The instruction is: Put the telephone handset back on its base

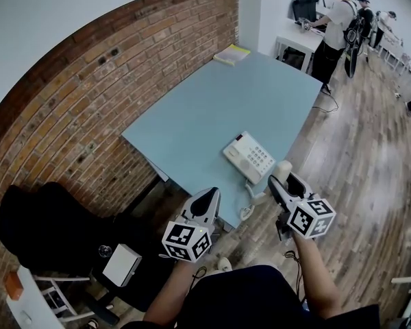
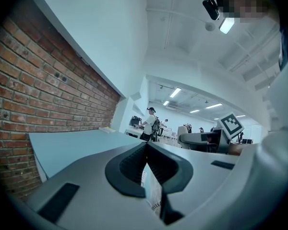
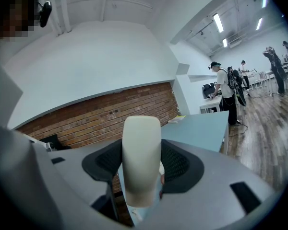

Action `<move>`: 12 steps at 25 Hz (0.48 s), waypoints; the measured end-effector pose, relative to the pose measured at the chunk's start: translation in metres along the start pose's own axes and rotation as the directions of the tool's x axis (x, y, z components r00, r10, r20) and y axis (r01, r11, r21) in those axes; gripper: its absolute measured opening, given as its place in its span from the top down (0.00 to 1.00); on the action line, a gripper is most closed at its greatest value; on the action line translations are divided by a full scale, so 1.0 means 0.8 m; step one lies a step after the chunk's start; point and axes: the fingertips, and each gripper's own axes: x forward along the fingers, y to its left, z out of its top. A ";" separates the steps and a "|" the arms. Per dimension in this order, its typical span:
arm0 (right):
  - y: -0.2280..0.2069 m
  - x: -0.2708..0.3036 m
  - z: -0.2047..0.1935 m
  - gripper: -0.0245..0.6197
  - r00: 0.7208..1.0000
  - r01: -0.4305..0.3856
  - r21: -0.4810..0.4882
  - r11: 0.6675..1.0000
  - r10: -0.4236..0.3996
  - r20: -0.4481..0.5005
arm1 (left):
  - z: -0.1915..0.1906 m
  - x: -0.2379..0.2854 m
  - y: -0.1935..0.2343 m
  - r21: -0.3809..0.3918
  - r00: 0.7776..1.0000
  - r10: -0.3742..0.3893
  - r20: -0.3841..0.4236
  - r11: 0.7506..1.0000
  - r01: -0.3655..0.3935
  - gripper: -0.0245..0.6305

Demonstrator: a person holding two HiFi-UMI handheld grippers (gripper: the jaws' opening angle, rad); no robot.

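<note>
Currently the cream handset (image 3: 141, 162) is off the telephone base (image 1: 248, 156), held upright in the air just beyond the table edge nearest the base. The right gripper (image 1: 282, 181) has its jaws clamped on the handset's sides, with the rounded end sticking up past the black pads. A curly cord (image 1: 251, 210) hangs below the base, off that same edge. The left gripper (image 1: 209, 196) hovers on the base's other side, lower and off the table, with its jaws pressed together on nothing.

The base lies flat near the corner of a pale blue table (image 1: 212, 108), keypad up. Far across the top from the base lies a yellowish pad (image 1: 231, 54). A red brick wall (image 1: 68, 115) runs along the table side away from the handset, and a wood-plank floor (image 1: 370, 136) spreads out on the handset's side.

Counted: one handset, one base, two grippers, one blue table, one pad. Far past the base, at least three people (image 1: 339, 26) stand around white desks (image 1: 298, 36).
</note>
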 end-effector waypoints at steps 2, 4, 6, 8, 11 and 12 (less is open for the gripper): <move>0.000 0.004 -0.004 0.57 1.000 0.002 0.003 1.000 -0.002 -0.010 | -0.002 0.001 0.005 -0.009 1.000 0.004 -0.002 1.000 -0.004 0.95; 0.000 0.007 -0.007 0.57 1.000 0.003 0.004 1.000 -0.003 -0.016 | -0.003 0.003 0.008 -0.013 1.000 0.005 -0.003 1.000 -0.005 0.95; 0.000 0.009 -0.007 0.57 1.000 0.001 0.004 1.000 -0.001 -0.018 | -0.002 0.006 0.008 -0.010 1.000 0.004 -0.003 1.000 -0.004 0.95; -0.003 0.011 -0.007 0.57 1.000 0.000 0.005 1.000 0.000 -0.022 | -0.002 0.008 0.006 -0.010 1.000 0.003 -0.005 1.000 -0.003 0.95; -0.010 0.018 -0.005 0.57 1.000 0.001 0.004 1.000 -0.001 -0.027 | 0.000 0.011 0.007 -0.012 1.000 0.008 -0.005 1.000 -0.008 0.95; -0.012 0.021 -0.004 0.57 1.000 -0.001 0.004 1.000 0.001 -0.028 | 0.000 0.012 0.009 -0.012 1.000 0.012 -0.005 1.000 -0.012 0.95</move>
